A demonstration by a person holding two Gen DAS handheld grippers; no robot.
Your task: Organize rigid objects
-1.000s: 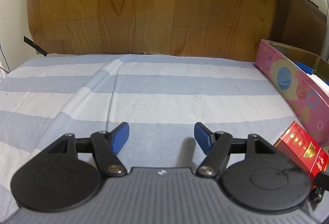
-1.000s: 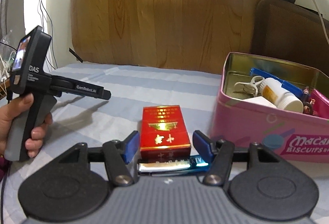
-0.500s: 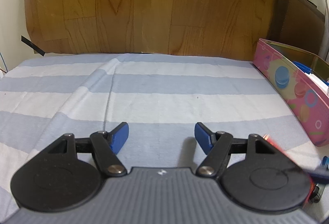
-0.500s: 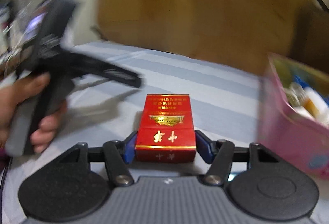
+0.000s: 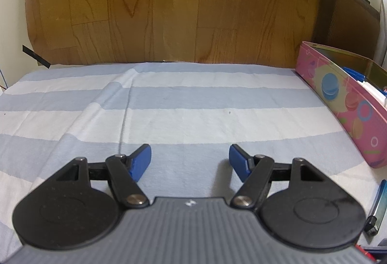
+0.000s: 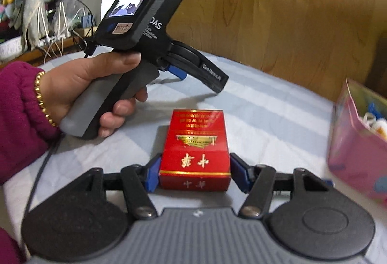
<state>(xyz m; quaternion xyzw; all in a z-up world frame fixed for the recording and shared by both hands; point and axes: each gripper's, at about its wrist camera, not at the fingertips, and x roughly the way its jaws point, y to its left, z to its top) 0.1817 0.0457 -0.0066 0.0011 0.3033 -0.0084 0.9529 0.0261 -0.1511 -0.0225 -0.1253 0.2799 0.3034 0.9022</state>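
Observation:
My right gripper (image 6: 194,172) is shut on a red cigarette pack (image 6: 196,150), its blue pads against both sides, and holds it above the striped cloth. The pink biscuit tin (image 6: 358,143) stands to the right with several items inside; it also shows at the right of the left wrist view (image 5: 343,99). My left gripper (image 5: 190,162) is open and empty, low over the striped cloth (image 5: 183,104). The hand-held left gripper (image 6: 145,36) shows in the right wrist view, up and to the left of the pack. A blue lighter (image 5: 377,208) lies at the right edge.
A wooden-pattern board (image 5: 169,5) stands behind the cloth. A dark cushion (image 5: 346,19) leans behind the tin. Cables and clutter (image 6: 48,22) sit at the far left. The cloth has a raised fold (image 5: 125,99) left of centre.
My right gripper closed on the red pack, lifted it off the lighter and swung left. The pack left the left wrist view, where the lighter now shows.

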